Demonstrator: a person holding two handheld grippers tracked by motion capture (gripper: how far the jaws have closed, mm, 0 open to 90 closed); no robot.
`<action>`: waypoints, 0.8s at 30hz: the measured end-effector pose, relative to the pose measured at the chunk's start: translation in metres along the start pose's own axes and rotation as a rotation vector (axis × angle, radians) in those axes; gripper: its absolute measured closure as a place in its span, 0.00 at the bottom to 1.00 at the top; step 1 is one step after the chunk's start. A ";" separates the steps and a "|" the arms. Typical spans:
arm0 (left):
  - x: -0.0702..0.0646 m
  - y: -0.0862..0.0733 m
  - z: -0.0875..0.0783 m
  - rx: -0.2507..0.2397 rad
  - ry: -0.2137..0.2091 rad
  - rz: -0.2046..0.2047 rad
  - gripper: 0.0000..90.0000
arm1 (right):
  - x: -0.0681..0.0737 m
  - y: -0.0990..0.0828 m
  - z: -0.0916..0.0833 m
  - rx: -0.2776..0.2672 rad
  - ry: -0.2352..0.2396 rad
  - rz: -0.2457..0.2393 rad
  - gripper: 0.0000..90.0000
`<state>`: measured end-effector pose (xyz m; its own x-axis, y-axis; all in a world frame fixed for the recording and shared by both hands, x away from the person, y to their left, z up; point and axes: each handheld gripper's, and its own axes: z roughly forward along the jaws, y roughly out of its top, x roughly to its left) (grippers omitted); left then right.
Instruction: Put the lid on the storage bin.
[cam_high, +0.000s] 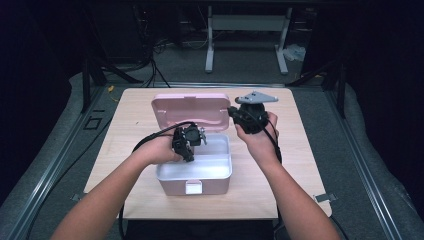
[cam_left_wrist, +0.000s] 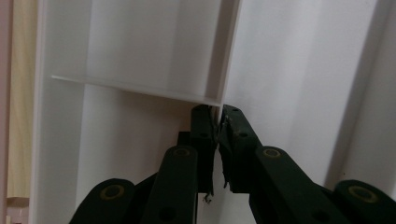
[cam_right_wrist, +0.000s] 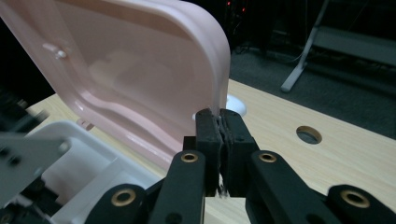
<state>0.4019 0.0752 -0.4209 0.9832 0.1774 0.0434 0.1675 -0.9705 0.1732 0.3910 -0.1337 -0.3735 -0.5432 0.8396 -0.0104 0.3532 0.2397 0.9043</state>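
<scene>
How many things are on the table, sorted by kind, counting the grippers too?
Pink lunch box, lid open: 1
White divider tray inside it: 1
Black grippers, the left gripper and the right gripper: 2
Total: 4

Light fell from overhead onto the counter (cam_high: 150, 107), leaving the room around it nearly black. The high view was soft and grainy. The white box (cam_left_wrist: 299, 70) glared up close, and the lid (cam_right_wrist: 140, 70) looked slightly blurred.
</scene>
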 end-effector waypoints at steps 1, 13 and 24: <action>-0.001 0.000 0.000 0.001 0.007 0.001 0.93 | 0.003 -0.004 -0.004 -0.011 -0.009 -0.013 0.97; -0.004 -0.002 0.000 -0.012 0.024 0.015 0.92 | -0.001 -0.003 0.009 -0.052 0.012 -0.005 0.90; -0.006 -0.020 -0.011 -0.078 0.111 0.012 0.72 | 0.004 0.000 0.009 -0.031 -0.030 -0.036 0.92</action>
<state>0.3922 0.0955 -0.4137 0.9703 0.1873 0.1533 0.1457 -0.9578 0.2479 0.3959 -0.1258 -0.3774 -0.5316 0.8452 -0.0558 0.3101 0.2555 0.9157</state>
